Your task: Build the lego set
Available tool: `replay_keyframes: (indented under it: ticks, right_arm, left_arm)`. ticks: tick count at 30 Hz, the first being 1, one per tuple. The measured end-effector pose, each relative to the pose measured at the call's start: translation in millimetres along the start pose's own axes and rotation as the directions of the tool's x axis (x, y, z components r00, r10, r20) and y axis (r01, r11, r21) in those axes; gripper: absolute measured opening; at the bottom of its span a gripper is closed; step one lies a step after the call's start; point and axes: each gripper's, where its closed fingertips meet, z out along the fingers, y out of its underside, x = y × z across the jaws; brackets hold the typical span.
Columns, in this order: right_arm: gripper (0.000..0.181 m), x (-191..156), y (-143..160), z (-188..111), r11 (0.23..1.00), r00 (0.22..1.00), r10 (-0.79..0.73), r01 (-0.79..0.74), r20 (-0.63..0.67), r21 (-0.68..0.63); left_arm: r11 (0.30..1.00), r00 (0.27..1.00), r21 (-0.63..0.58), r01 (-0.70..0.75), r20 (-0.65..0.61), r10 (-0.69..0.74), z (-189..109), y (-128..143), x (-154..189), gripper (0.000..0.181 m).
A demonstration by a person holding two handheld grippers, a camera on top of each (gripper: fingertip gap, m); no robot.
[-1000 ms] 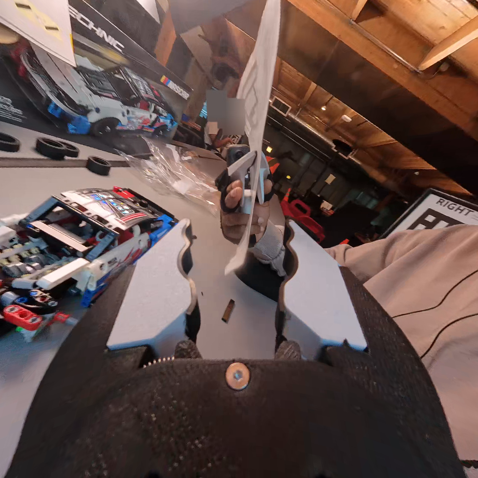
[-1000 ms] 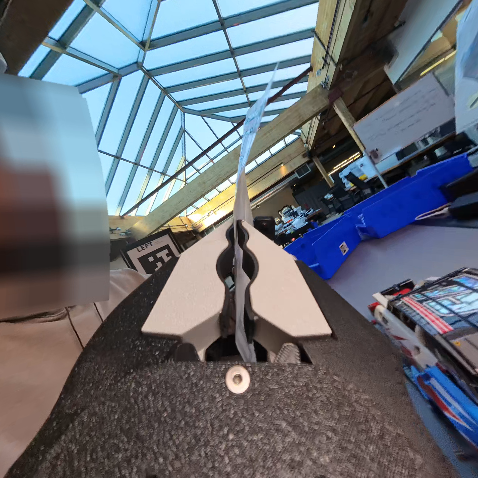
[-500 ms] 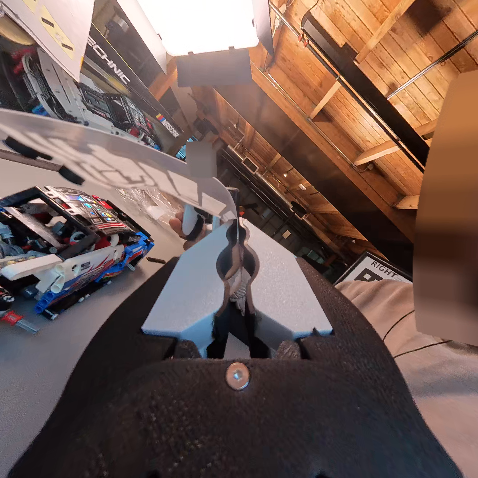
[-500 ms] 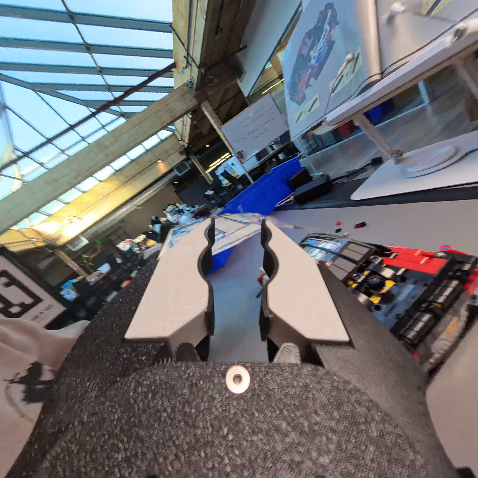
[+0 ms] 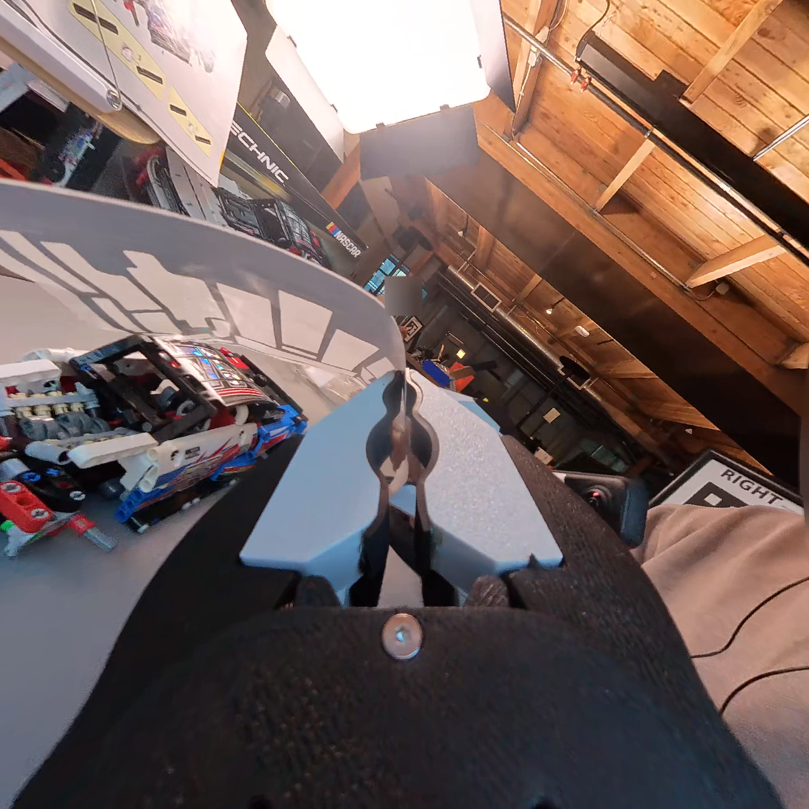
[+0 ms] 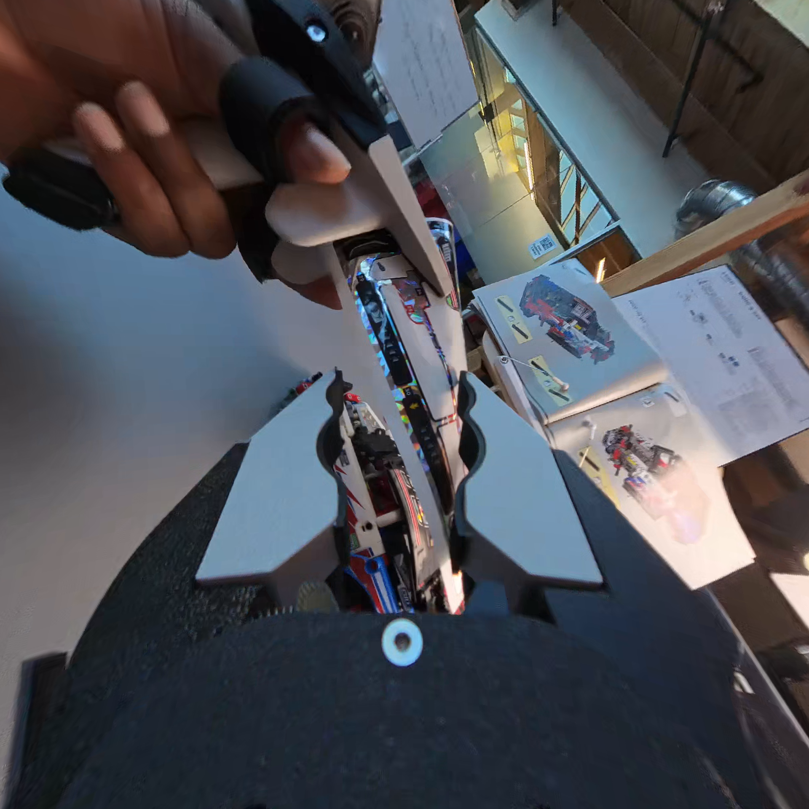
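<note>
My left gripper (image 5: 400, 381) is shut on the edge of a white sticker sheet (image 5: 175, 280), which curves away to the left above the table. The partly built Lego race car (image 5: 153, 420) stands on the grey table, left of that gripper. In the right wrist view, my right gripper (image 6: 398, 381) is open and empty. The sticker sheet (image 6: 429, 350) and the car (image 6: 367, 481) show in the gap between its fingers, farther off. The left gripper (image 6: 394, 258), held by a hand (image 6: 153, 153), pinches the sheet's far end there.
Loose red and grey Lego parts (image 5: 26, 508) lie on the table (image 5: 65, 634) left of the car. The set's box (image 5: 262, 166) stands behind it. Open instruction pages (image 6: 569, 332) stand on a holder to the right. A person's beige sleeve (image 5: 722, 591) is at the right. Spacing between my two grippers at the tips: around 4 cm.
The sticker sheet passed from my right gripper to my left. The left gripper shut on it, the right opened and swung down to face the sheet and car.
</note>
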Motion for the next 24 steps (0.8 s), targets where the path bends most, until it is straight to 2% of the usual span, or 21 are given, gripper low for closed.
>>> replay_keyframes:
  ticks: [3,4,7,9,13,16,19,22,24]
  right_arm:
    - [0.007,10.5,-0.2,-4.0,0.998,0.995,-0.065,0.067,-0.075,0.021]
    - [0.000,14.1,0.5,-5.6,0.998,0.995,-0.052,0.054,-0.085,0.025]
    - [0.000,24.4,9.2,-8.7,1.000,0.992,-0.023,0.026,-0.122,0.016]
    - [0.000,29.8,13.9,-10.7,0.999,0.989,-0.028,0.030,-0.149,0.013]
    - [0.000,32.6,17.6,-11.9,0.998,0.981,-0.068,0.069,-0.181,0.003]
    - [0.000,36.5,24.8,-9.9,0.999,0.980,-0.025,0.020,-0.195,-0.026]
    - [0.000,32.9,18.2,-10.9,1.000,0.986,-0.011,0.014,-0.167,0.016]
    - [0.000,28.3,6.4,-13.6,0.996,0.985,-0.031,0.043,-0.171,0.072]
    - [0.000,30.4,3.9,-14.8,0.995,0.982,-0.033,0.050,-0.188,0.084]
  left_arm:
    - [1.000,1.000,-0.017,0.023,0.018,-0.023,0.9,3.3,-1.1,0.000]
    - [1.000,1.000,-0.024,0.011,0.001,-0.011,0.0,3.0,1.6,0.002]
    - [0.992,0.990,-0.111,0.055,-0.125,-0.069,-0.3,9.0,19.8,0.027]
    - [0.985,0.980,-0.162,0.065,-0.177,-0.093,-0.3,15.0,28.4,0.021]
    - [0.975,0.983,-0.222,0.009,-0.175,-0.049,3.0,30.2,30.4,0.008]
    - [0.966,0.978,-0.257,-0.041,-0.207,-0.013,4.2,39.1,36.5,0.000]
    - [0.966,0.977,-0.232,-0.116,-0.204,0.068,5.4,37.8,37.1,0.000]
    - [0.975,0.970,-0.194,-0.107,-0.235,0.060,3.1,30.7,40.9,0.000]
    - [0.978,0.964,-0.193,-0.080,-0.266,0.026,0.8,28.6,44.7,0.016]
